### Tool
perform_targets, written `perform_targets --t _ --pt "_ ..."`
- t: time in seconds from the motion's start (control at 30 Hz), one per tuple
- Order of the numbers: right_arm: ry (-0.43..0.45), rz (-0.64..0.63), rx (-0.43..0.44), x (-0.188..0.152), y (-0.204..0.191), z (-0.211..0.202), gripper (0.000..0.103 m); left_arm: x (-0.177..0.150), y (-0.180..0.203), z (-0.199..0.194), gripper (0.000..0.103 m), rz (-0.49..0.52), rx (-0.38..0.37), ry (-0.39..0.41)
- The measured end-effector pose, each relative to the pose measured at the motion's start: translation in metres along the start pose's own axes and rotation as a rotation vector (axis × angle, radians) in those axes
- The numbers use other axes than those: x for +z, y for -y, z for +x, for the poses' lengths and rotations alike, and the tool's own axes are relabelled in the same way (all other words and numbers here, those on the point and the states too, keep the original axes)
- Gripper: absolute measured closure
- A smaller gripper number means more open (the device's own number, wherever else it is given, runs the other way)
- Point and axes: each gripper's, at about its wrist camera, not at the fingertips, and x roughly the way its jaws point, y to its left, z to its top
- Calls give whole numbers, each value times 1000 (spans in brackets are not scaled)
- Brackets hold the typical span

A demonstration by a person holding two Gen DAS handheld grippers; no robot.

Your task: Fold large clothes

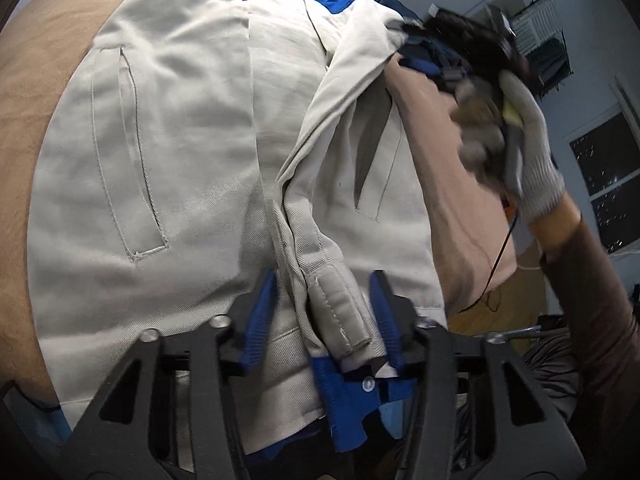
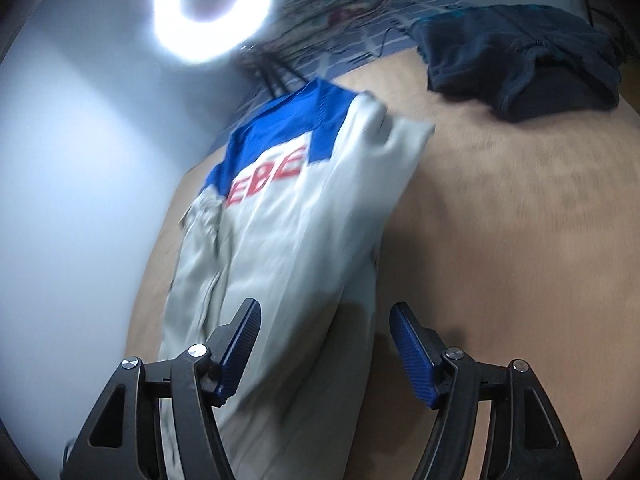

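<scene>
Blue-padded fingers (image 1: 262,316) of our left gripper (image 1: 324,316) straddle the grey jacket's (image 1: 180,140) cuff (image 1: 340,312) on the brown surface (image 2: 500,220), grip uncertain; right gripper (image 2: 324,344) wide, empty; we should pinch firmly, fold inward.

wrist views, angled down, sharing jacket (image 1: 180,128)

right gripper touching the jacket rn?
Cannot tell. In the right wrist view the right gripper stands open, the grey jacket passing between and under its fingers, but motion blur hides whether the left pad touches cloth.
</scene>
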Motion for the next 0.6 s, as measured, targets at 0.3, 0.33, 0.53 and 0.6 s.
perform_targets --t 0.3,0.33,0.53,0.6 --pt "-3 32 -49 40 -6 41 83 -6 21 2 92 57 -61 -40" --pt "-9 -5 -61 42 -16 44 92 -8 21 1 92 61 -72 -46" --pt "-43 -256 -151 52 -89 67 97 -14 31 8 92 86 -89 -77" --pt "-82 -328 -191 50 -113 90 97 -12 31 9 92 74 -85 -86"
